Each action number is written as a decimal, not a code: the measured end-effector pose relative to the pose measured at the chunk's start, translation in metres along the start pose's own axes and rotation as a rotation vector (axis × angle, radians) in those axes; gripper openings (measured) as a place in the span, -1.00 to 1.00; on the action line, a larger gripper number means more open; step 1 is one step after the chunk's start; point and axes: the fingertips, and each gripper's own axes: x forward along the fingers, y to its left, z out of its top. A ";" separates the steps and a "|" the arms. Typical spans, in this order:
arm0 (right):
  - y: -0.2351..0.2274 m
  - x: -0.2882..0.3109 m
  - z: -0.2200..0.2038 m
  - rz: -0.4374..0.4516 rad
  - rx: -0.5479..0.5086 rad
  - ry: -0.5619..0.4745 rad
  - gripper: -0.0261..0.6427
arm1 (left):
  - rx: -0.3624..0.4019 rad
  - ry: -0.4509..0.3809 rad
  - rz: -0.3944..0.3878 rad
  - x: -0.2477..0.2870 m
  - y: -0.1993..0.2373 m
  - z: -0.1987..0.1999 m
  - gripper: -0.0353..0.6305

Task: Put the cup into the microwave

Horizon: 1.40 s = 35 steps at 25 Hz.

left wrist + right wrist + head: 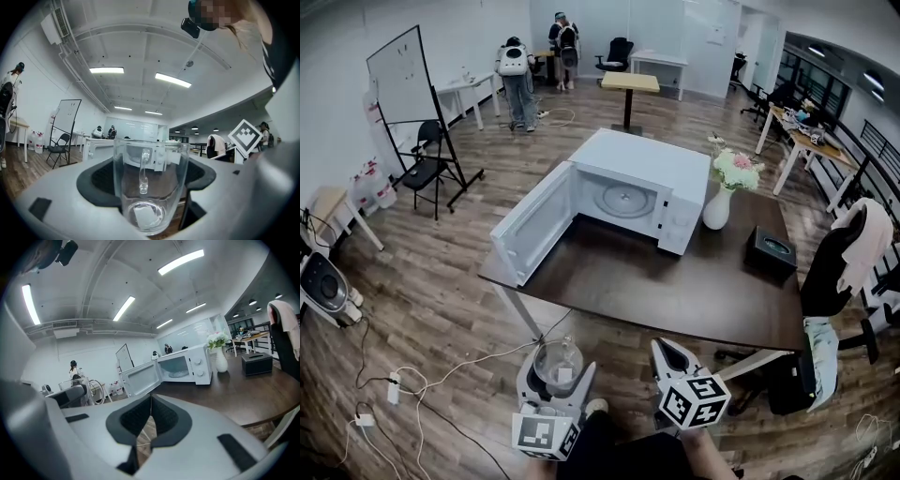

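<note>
Left tool [150,197] grips glass cup [150,183]

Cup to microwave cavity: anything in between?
Head view: only floor and bare tabletop lie between the cup, held in the left gripper, and the open microwave. Its door stands open to the left.

Wood-plank floor [422,281]. A dark desk [675,291] stands centrally; a whiteboard [401,89] and black chair [427,159] stand near the white wall [337,112]. Strip lights [107,70] are lit.

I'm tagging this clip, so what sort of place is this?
Probably an open-plan office or lab space: a whiteboard on a stand, desks and office chairs around the room, and a microwave standing open on a dark table.
</note>
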 end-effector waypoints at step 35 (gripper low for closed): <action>-0.015 0.097 0.019 -0.132 0.045 -0.006 -0.94 | -0.010 0.019 -0.121 0.093 0.081 -0.002 0.27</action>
